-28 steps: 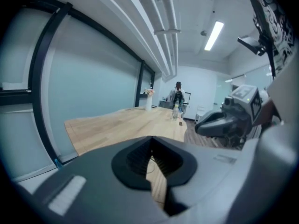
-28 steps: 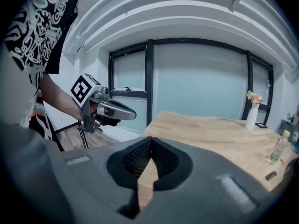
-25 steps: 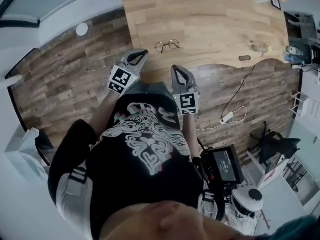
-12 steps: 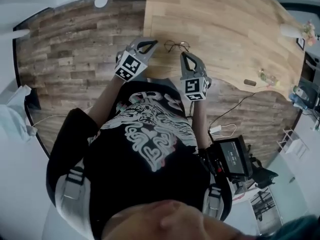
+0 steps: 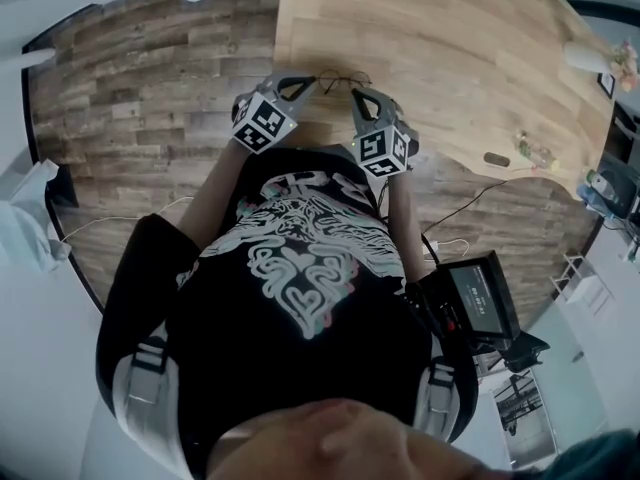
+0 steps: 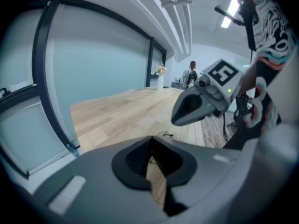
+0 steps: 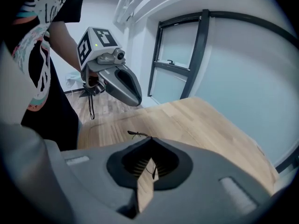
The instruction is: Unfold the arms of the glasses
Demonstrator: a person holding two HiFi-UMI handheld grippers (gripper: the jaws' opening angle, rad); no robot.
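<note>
At 11 o'clock of the torso in the head view, left hand-held gripper, jaws pressed together at the tips and pinching nothing (only bare wood seen through the slit behind the tips in its own view). At 1 o'clock, right hand-held gripper, likewise closed tip to tip and empty, thin wire merely glimpsed beyond the tips, not clamped. Between the two, at 12 o'clock and just ahead of both, glasses: thin wire frame, lying on the wooden surface close to its 6 o'clock edge, apparently touching neither gripper. Arms folded or not: too small to tell. Farther out, toward 3 o'clock on the surface, small items, well apart from all this.

Judged as the approach, no grasp made yet. Likely trouble from here: coming in closed and nudging the light frame, sending it skidding away or, if pushed toward 6 o'clock, off the edge onto the floor. Also possible: closing on a lens rim instead of an arm and twisting it, or swinging an arm without pinning the front, so dragging the whole frame round. Best to spread the jaws before contact and ease each arm about its hinge without forcing.
</note>
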